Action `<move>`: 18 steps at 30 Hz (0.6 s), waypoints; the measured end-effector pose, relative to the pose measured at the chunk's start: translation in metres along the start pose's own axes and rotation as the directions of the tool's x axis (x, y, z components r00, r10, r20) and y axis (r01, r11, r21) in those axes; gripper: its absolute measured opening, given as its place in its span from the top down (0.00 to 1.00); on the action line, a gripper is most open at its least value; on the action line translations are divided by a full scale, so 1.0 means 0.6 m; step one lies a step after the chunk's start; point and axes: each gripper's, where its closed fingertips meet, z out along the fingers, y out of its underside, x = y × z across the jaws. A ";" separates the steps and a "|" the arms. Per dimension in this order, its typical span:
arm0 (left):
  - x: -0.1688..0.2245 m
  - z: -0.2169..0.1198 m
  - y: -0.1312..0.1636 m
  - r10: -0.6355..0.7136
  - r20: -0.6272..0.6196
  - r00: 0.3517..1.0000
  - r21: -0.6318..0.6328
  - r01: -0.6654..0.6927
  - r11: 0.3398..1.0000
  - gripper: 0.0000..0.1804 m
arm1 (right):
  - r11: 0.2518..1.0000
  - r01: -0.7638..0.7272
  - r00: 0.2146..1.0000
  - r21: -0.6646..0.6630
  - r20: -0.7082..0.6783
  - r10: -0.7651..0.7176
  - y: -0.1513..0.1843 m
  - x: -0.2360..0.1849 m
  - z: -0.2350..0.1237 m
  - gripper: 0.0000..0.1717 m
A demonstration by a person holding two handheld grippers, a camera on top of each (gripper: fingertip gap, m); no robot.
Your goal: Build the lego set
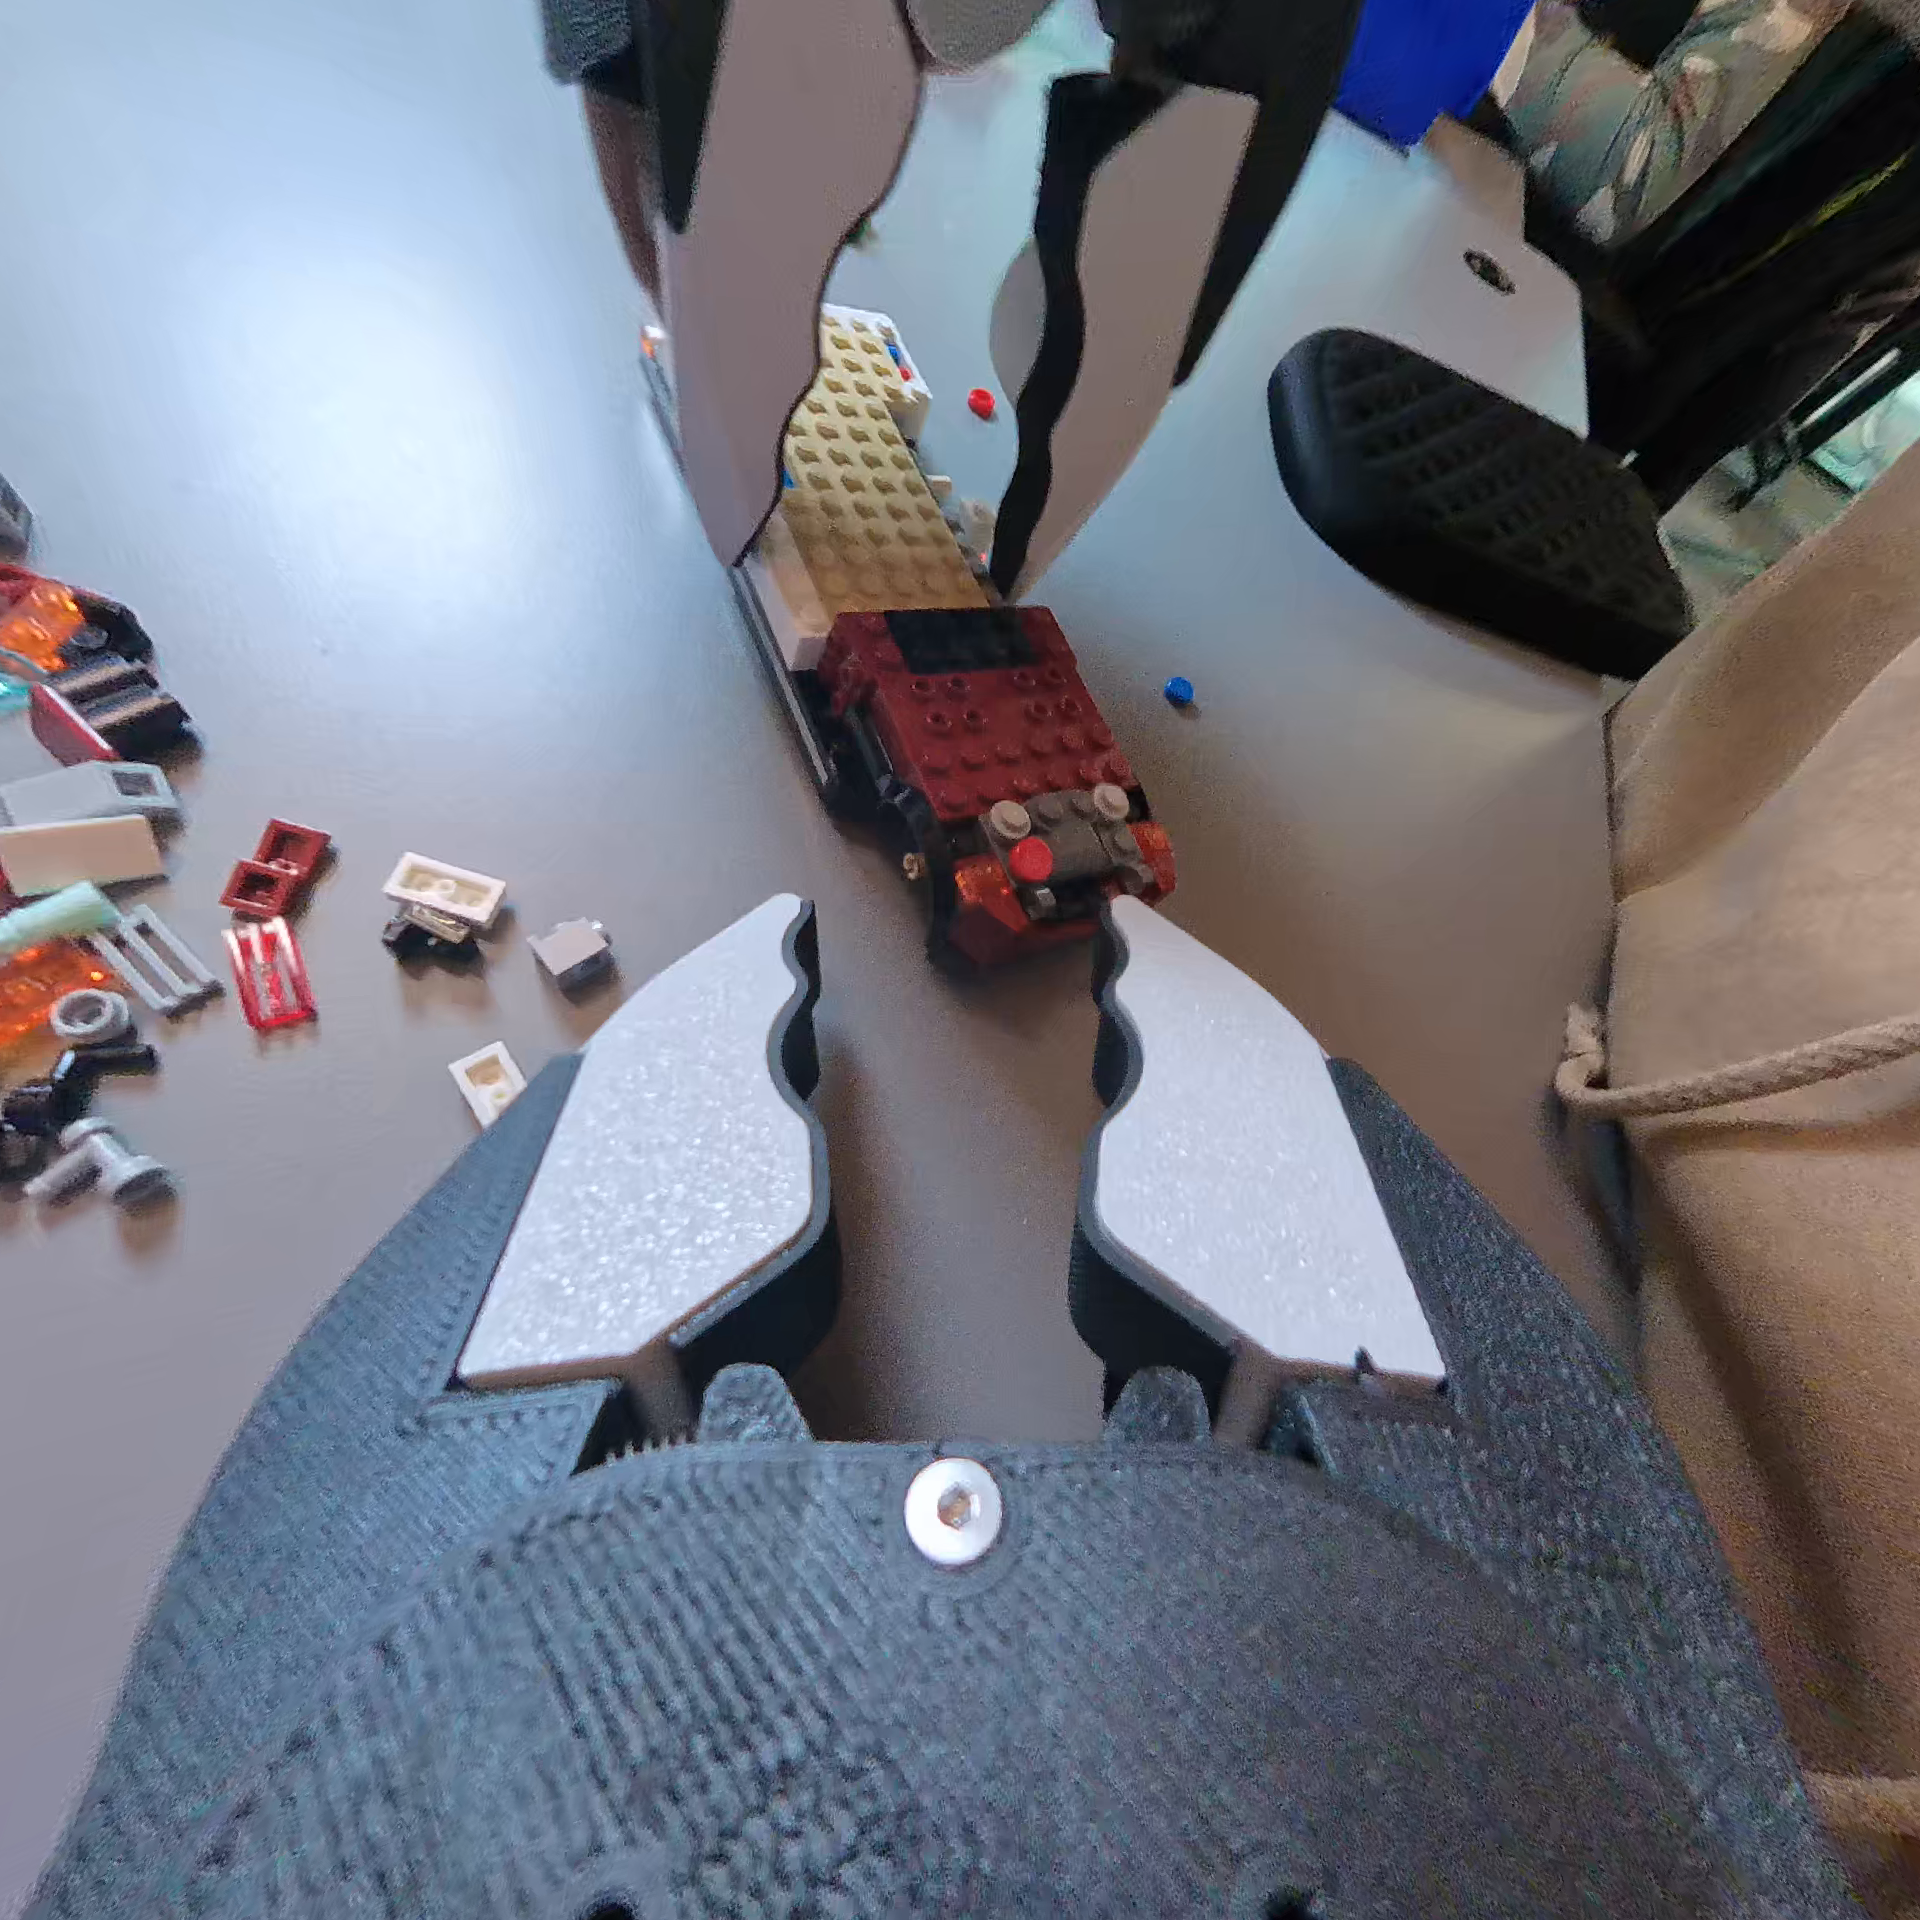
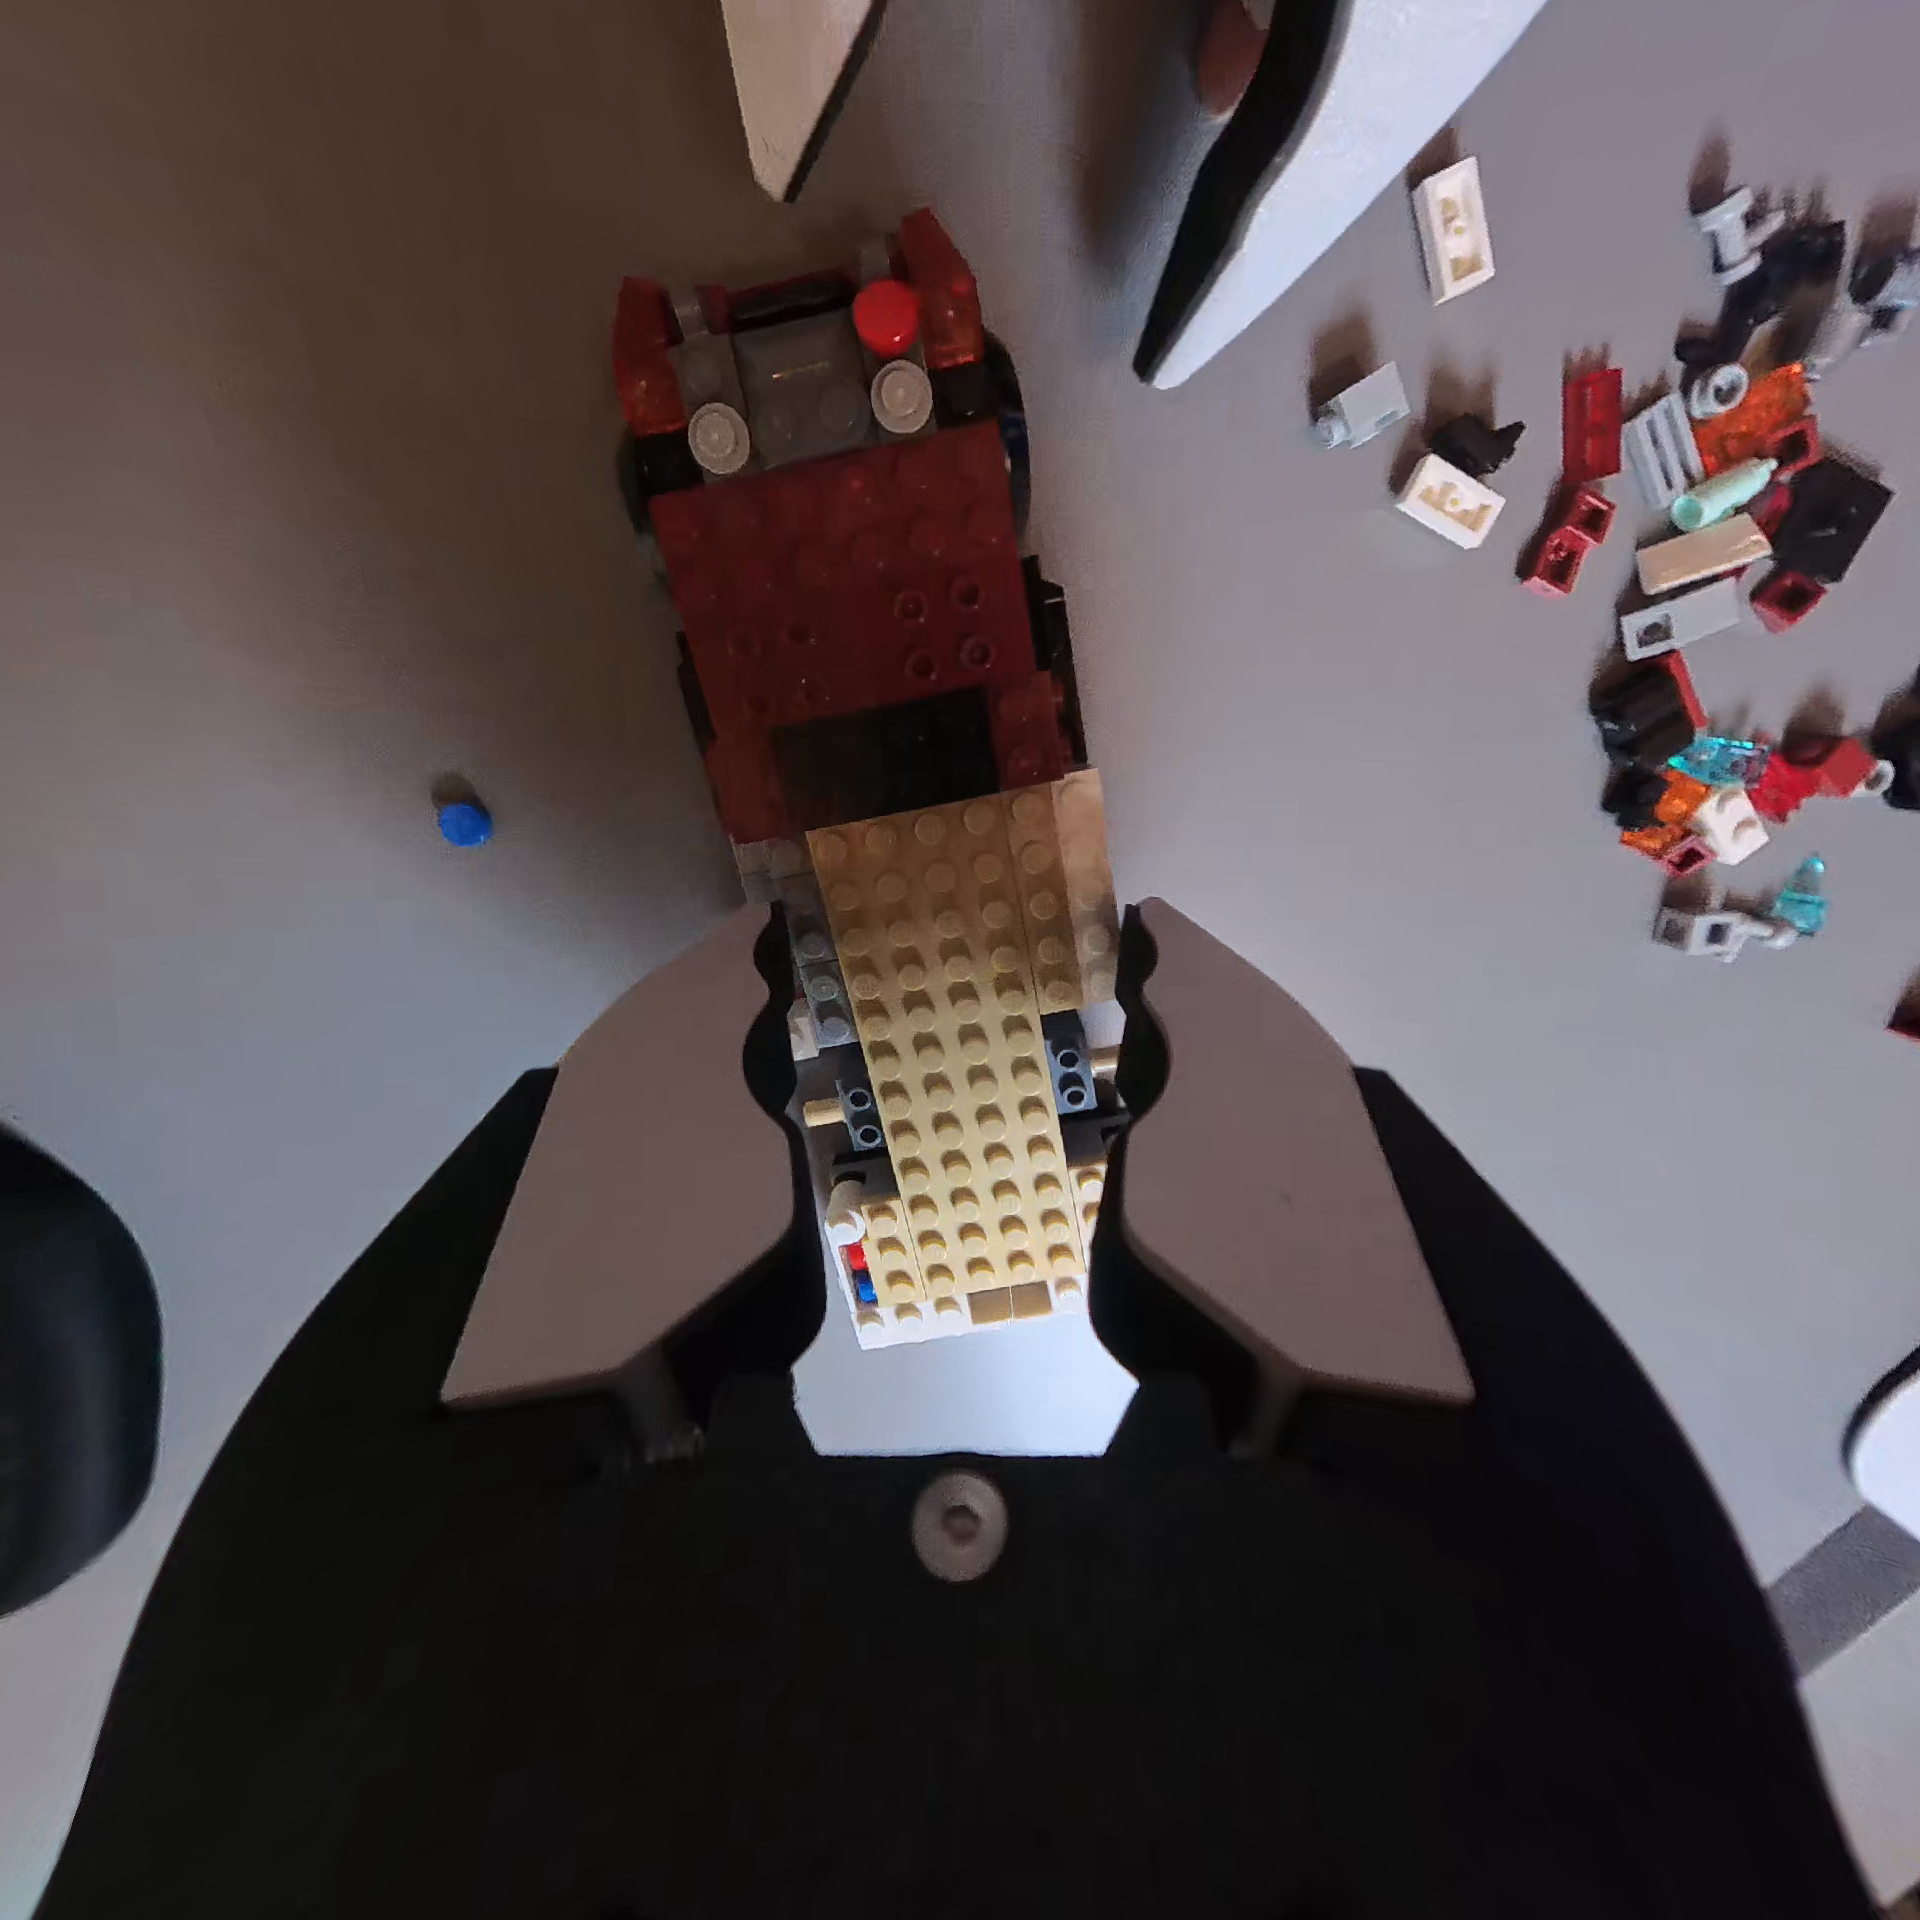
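Note:
A brick truck with a dark red cab [image 1: 977,727] and a tan studded bed [image 1: 883,488] lies on the grey table [image 1: 416,416]. In the right wrist view my right gripper [image 2: 956,914] straddles the tan bed [image 2: 956,1039], with both pads against its sides. The left wrist view shows the same gripper [image 1: 873,566] clasping the bed from the far end. My left gripper [image 1: 961,914] is open and empty just in front of the truck's red nose, its right fingertip [image 1: 1127,925] almost at the bumper. It also shows in the right wrist view [image 2: 966,291], beyond the cab [image 2: 842,582].
A heap of loose bricks [image 1: 94,935] lies on the table to the left, and shows at the right in the right wrist view [image 2: 1714,582]. A blue stud [image 1: 1177,690] and a red stud [image 1: 980,401] lie near the truck. A black armrest [image 1: 1475,499] and a person's beige garment [image 1: 1766,935] are at the right. The grippers' ends are close to 9 cm from one another.

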 end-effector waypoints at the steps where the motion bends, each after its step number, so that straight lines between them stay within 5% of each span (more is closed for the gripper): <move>1: 0.001 0.001 -0.002 -0.033 -0.011 0.999 0.005 0.033 0.999 0.73 | 1.000 -0.026 0.999 0.011 -0.017 0.027 -0.001 -0.003 -0.001 0.65; 11: 0.003 0.004 -0.011 -0.301 -0.123 0.946 0.010 0.304 0.953 0.88 | 0.992 -0.121 0.989 0.045 -0.083 0.124 0.003 -0.020 -0.005 0.65; 18: 0.010 0.005 -0.012 -0.358 -0.183 0.916 -0.058 0.354 0.934 0.87 | 0.989 -0.143 0.988 0.040 -0.057 0.145 0.003 -0.019 -0.003 0.65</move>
